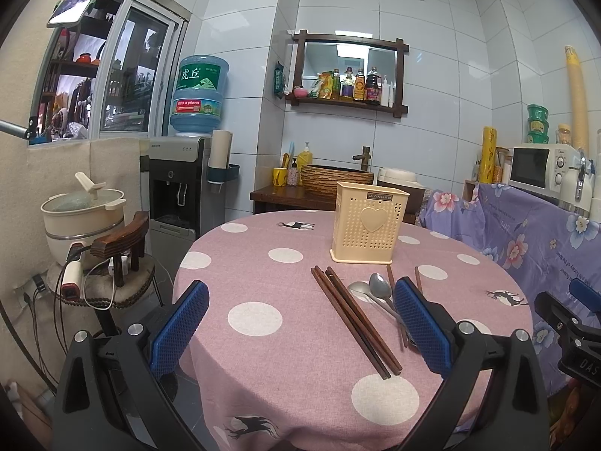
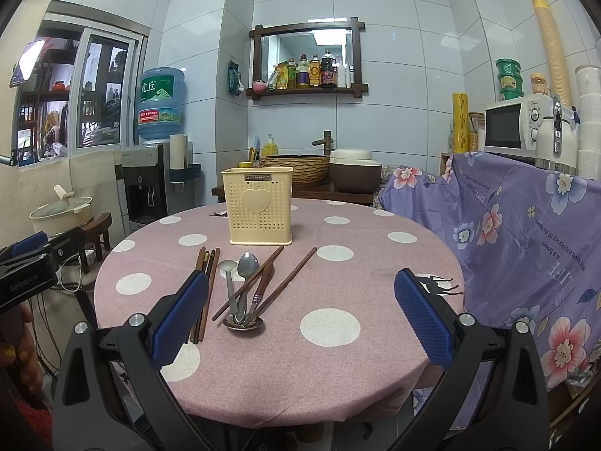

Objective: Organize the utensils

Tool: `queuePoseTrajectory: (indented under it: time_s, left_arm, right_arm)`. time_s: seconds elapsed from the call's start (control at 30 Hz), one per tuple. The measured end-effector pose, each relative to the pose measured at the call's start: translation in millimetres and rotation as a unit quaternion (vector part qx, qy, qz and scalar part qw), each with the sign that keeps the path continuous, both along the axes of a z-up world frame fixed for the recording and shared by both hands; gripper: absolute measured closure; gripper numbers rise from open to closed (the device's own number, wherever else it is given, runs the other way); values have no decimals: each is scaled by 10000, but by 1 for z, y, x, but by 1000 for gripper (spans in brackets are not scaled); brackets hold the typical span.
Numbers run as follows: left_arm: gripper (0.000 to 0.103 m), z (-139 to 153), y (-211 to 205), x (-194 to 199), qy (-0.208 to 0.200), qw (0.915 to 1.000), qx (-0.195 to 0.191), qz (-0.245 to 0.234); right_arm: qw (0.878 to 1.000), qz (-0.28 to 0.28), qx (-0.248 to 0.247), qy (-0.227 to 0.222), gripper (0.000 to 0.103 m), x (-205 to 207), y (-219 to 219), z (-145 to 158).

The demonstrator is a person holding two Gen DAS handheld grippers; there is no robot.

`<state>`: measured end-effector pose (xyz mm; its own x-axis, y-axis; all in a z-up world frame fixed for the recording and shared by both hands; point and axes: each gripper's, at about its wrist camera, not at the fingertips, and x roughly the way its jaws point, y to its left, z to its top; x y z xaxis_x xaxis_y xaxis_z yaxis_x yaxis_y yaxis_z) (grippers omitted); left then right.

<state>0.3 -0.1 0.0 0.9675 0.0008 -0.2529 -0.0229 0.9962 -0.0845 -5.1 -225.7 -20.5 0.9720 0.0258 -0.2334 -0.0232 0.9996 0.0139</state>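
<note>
A white-tiled kitchen with a round table point(image 1: 263, 263) under a pink polka-dot cloth, a wood-framed wall shelf point(image 1: 347, 71) of bottles, a water dispenser point(image 1: 178, 184) beside a window point(image 1: 112, 75), and a microwave point(image 2: 514, 122) above a floral cloth point(image 2: 526, 233).

Illumination even and moderately bright, slightly cool. White wall tiles point(image 1: 432, 11) carry soft sheen; no harsh glare. Shadows faint beneath the utensil holder point(image 2: 259, 206). Strong fisheye bending toward edges, black vignette in corners. Window point(image 1: 112, 75) area contrasty. Focus acceptable throughout; slight softness at periphery.
</note>
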Motion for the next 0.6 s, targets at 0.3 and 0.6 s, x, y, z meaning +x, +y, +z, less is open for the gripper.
queuePoseTrajectory:
  time_s: [0.3,0.6]
  left_arm:
    - [5,0,-1,-1,6,10000,-6,-1]
    - [5,-4,1,2,43,10000,-18,19]
  right_arm:
    - [10000,-3,1,6,5,0,-1,2]
    - [10000,16,-12,34,5,1,1,-4]
